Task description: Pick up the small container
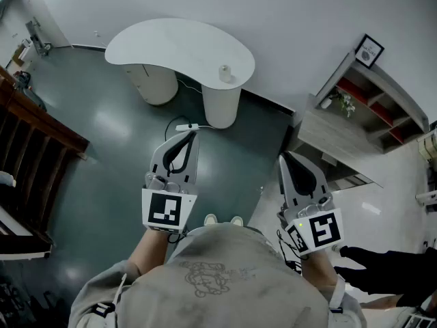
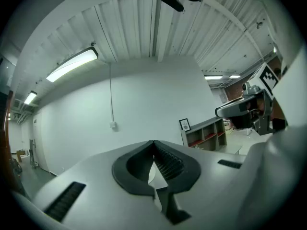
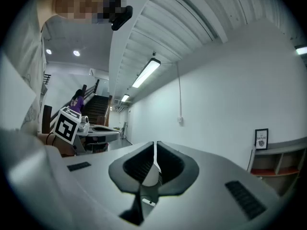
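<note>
White on white ahead: the small container (image 1: pixel 225 73), upright on a kidney-shaped table (image 1: pixel 157 43), near the table's right end and well apart from both grippers. Beyond the tip of the left gripper (image 1: pixel 193 130) and a little to its right; forward and well to the left of the right gripper (image 1: pixel 283 157).

Left gripper: held level, pads closed tip to tip, nothing between them. Right gripper: likewise level, jaws pressed together and empty. Side by side, with the left one over dark green floor (image 1: pixel 102 135).

Past the right gripper and off to its right, a wooden shelf unit (image 1: pixel 341 125) against the wall, with a framed picture (image 1: pixel 369 50) on top. Between the two grippers, near their back ends, the toes of two pale shoes (image 1: pixel 223 220).
</note>
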Demonstrator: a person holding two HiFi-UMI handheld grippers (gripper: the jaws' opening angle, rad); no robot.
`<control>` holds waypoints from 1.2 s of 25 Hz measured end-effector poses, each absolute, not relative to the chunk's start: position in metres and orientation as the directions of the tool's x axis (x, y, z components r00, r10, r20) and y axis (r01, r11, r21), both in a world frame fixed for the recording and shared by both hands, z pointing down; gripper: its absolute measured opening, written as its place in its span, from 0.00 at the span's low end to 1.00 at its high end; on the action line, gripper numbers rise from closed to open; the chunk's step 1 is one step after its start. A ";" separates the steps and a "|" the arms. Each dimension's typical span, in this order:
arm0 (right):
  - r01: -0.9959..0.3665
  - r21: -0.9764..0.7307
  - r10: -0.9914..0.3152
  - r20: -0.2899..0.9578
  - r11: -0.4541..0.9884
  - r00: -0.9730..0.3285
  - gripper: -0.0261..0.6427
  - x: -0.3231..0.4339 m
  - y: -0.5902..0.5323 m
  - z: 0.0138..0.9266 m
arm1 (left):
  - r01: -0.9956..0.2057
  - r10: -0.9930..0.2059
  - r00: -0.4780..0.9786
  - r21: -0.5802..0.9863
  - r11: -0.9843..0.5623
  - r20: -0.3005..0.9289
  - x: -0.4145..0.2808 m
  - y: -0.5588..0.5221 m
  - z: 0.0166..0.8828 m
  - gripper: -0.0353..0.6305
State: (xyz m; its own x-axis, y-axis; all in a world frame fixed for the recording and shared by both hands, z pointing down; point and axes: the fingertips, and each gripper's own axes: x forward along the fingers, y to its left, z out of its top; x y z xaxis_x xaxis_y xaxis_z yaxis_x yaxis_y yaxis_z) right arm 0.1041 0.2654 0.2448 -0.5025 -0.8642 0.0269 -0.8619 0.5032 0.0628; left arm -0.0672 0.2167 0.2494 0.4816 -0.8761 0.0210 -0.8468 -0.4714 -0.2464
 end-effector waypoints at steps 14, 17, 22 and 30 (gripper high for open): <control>-0.854 0.024 -0.854 0.020 0.521 -0.520 0.10 0.123 0.272 0.253 | -0.858 -0.888 0.456 -0.240 -0.454 0.051 -0.054 0.235 0.257 0.08; -0.843 0.019 -0.843 0.020 0.538 -0.538 0.09 0.125 0.272 0.253 | -0.867 -0.895 0.442 -0.226 -0.444 0.065 -0.052 0.238 0.259 0.08; -0.827 0.012 -0.827 0.024 0.562 -0.562 0.09 0.133 0.276 0.256 | -0.871 -0.897 0.437 -0.220 -0.440 0.066 -0.038 0.240 0.259 0.08; -0.819 0.008 -0.818 0.027 0.574 -0.574 0.09 0.162 0.279 0.265 | -0.871 -0.900 0.431 -0.228 -0.434 0.067 -0.009 0.246 0.266 0.08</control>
State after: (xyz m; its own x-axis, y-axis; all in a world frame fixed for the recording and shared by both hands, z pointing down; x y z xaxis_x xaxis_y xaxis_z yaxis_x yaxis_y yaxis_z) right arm 0.1615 0.2788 0.2653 -0.5740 -0.8184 0.0272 -0.8186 0.5743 0.0077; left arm -0.0094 0.2461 0.2656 0.4307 -0.9000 0.0674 -0.8714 -0.4342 -0.2282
